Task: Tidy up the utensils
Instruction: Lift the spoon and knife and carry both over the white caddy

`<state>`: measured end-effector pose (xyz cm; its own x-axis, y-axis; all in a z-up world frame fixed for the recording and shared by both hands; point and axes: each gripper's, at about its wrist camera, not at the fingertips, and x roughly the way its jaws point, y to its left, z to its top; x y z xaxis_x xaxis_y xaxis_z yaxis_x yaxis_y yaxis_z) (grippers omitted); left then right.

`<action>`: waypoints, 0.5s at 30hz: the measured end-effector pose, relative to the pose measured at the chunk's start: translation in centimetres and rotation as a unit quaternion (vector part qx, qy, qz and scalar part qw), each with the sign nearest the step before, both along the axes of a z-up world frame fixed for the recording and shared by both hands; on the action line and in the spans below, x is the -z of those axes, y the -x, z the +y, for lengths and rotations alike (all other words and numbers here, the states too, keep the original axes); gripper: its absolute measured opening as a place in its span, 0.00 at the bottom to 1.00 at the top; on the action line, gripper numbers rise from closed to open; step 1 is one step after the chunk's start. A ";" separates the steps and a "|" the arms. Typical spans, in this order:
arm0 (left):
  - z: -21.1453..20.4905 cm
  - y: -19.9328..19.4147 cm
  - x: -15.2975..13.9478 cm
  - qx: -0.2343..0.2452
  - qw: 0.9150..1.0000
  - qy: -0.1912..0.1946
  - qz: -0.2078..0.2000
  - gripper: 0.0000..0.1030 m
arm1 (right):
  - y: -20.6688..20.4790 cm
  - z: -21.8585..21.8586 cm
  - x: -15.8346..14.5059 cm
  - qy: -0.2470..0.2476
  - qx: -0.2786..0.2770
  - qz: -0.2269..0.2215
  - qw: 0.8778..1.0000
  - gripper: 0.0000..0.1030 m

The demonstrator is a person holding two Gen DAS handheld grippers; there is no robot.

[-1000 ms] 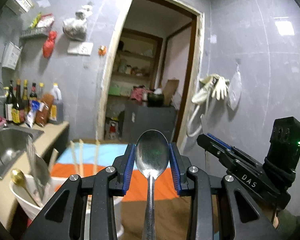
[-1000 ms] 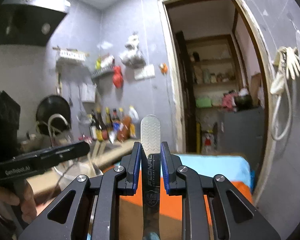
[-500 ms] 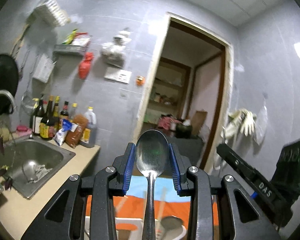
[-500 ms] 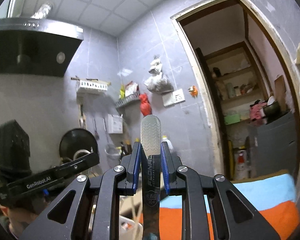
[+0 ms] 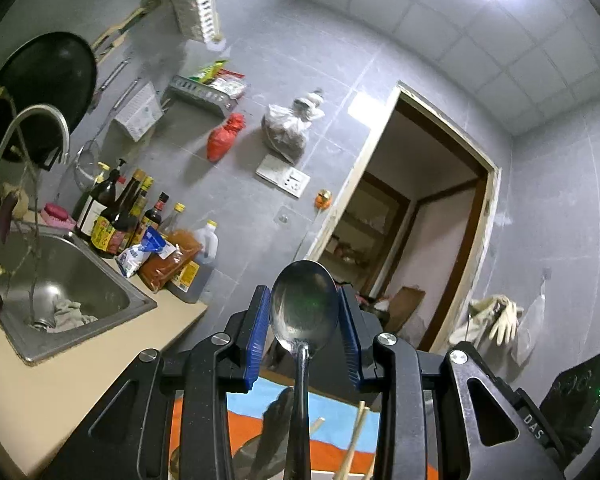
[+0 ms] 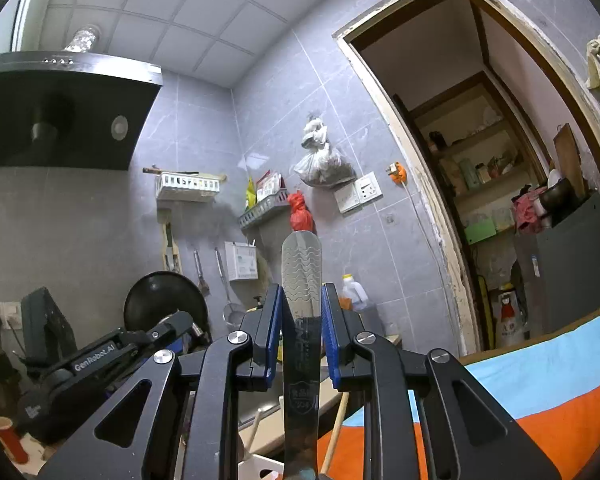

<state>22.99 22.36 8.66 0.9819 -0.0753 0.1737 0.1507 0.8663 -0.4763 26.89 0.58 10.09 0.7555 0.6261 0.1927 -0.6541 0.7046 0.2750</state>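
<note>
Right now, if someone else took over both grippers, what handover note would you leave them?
Left gripper: shut on a metal spoon, bowl pointing up.
Right gripper: shut on a flat steel utensil with a wave-patterned end.
Both are raised above the orange-and-blue cloth; chopsticks stick up just below.
Done: both pieces picked up.
Left: place each; where they go isn't visible.

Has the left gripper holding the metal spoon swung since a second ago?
Yes. The left gripper with the metal spoon has swung left and rolled: the steel sink now fills the left side, the doorway sits tilted.
</note>
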 end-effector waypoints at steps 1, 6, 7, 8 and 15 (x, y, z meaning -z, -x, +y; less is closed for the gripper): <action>0.1 0.0 0.0 -0.003 1.000 0.001 -0.001 0.28 | 0.1 0.0 0.0 0.000 0.001 -0.001 1.000 0.16; 0.2 -0.1 0.5 -0.013 1.000 0.005 -0.015 0.28 | 0.2 0.4 0.5 0.009 0.008 -0.013 1.000 0.16; 0.2 -0.1 0.7 -0.015 1.000 0.005 -0.015 0.28 | 0.3 0.7 0.6 0.013 0.010 -0.016 1.000 0.16; 0.1 -0.2 0.8 -0.016 1.000 0.005 -0.015 0.28 | 0.4 0.9 0.7 0.017 0.013 -0.020 1.000 0.16; -0.4 0.0 1.2 -0.033 0.999 -0.006 -0.031 0.28 | 1.4 2.6 1.9 0.053 0.035 -0.056 0.996 0.16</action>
<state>22.98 21.93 7.45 0.9721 -0.0135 0.2341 0.1225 0.8805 -0.4580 25.49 3.14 8.18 0.7753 0.5942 0.2141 -0.6249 0.7708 0.1238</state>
